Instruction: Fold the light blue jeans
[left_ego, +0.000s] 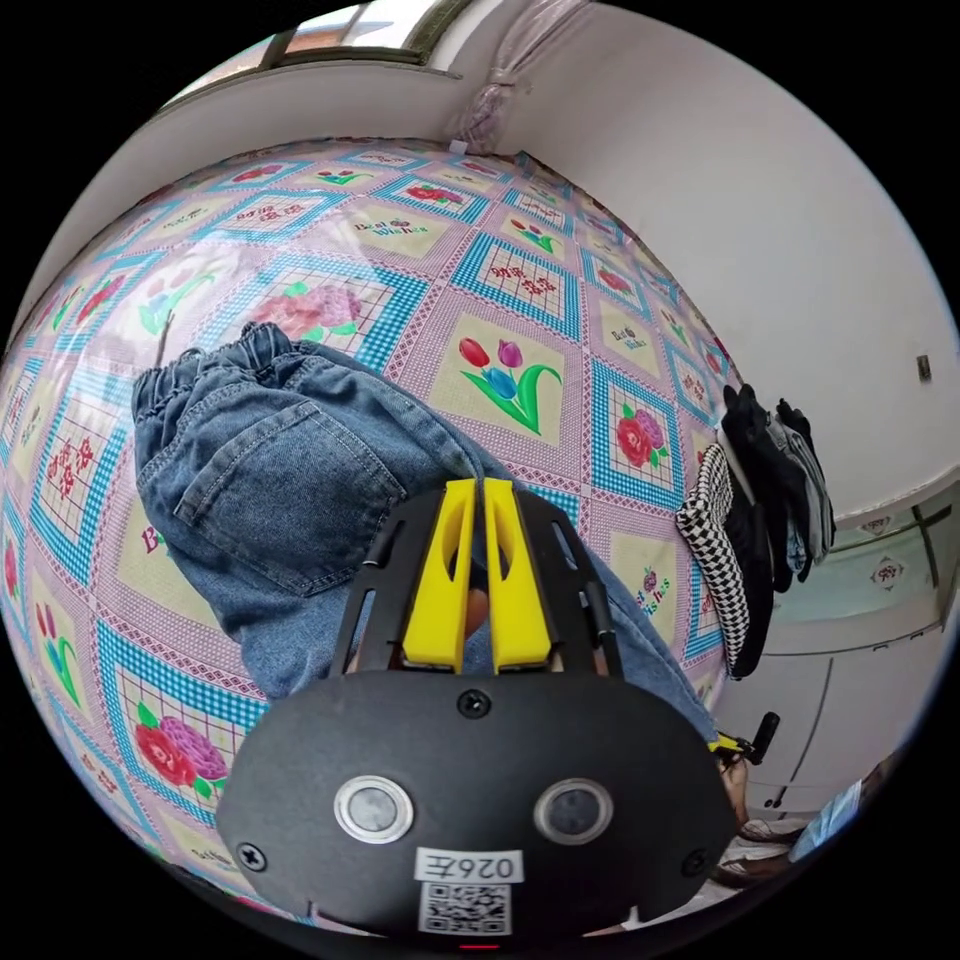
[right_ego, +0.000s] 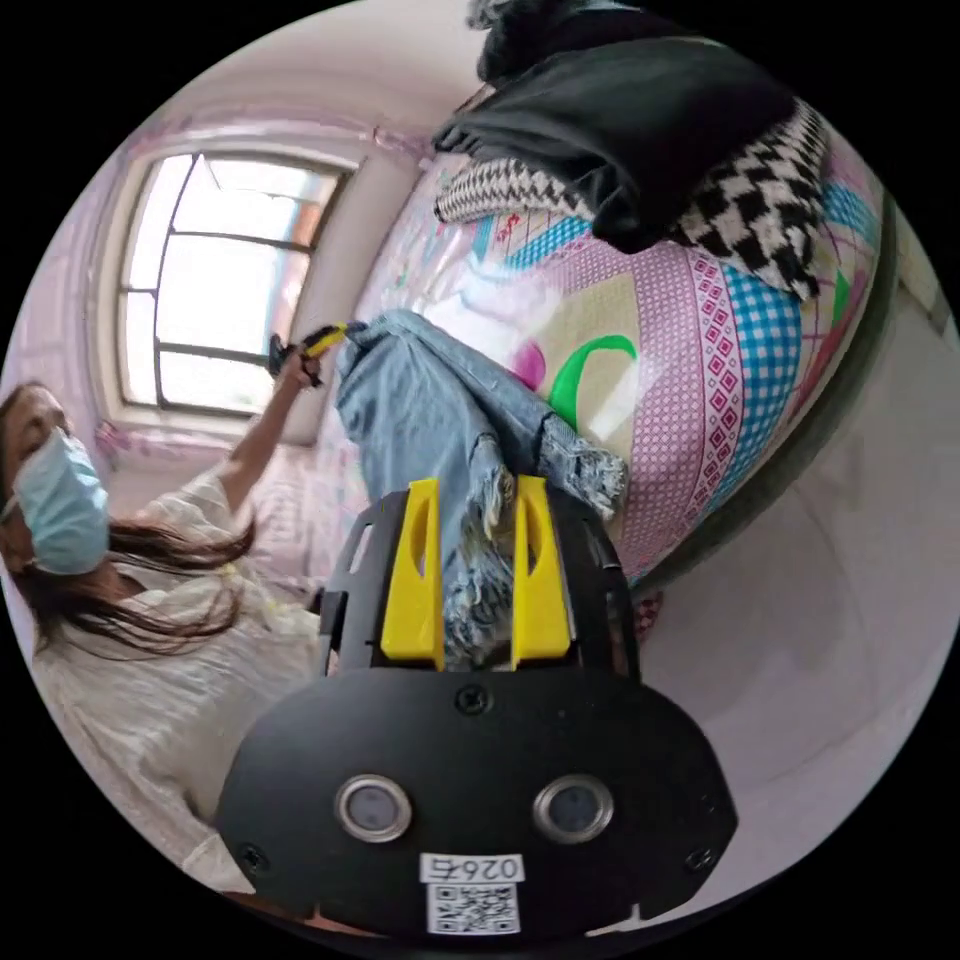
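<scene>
The light blue jeans (left_ego: 280, 480) lie on the flowered bedcover (left_ego: 510, 280), waistband and back pocket at the left, one leg running under my left gripper (left_ego: 478, 488). Its yellow jaws are pressed together on the denim. In the right gripper view the left gripper (right_ego: 322, 345) holds the jeans' edge up at arm's length. The jeans (right_ego: 430, 400) stretch from there to my right gripper (right_ego: 478, 492), whose jaws clamp the frayed hem (right_ego: 475, 580). The right gripper (left_ego: 745, 742) also peeks in at the bed's edge in the left gripper view.
A pile of black and houndstooth clothes (left_ego: 750, 500) sits at the bed's edge (right_ego: 640, 130). The person (right_ego: 150, 600) stands beside the bed under a window (right_ego: 220, 290). White wall and a cabinet (left_ego: 860, 650) lie beyond the bed.
</scene>
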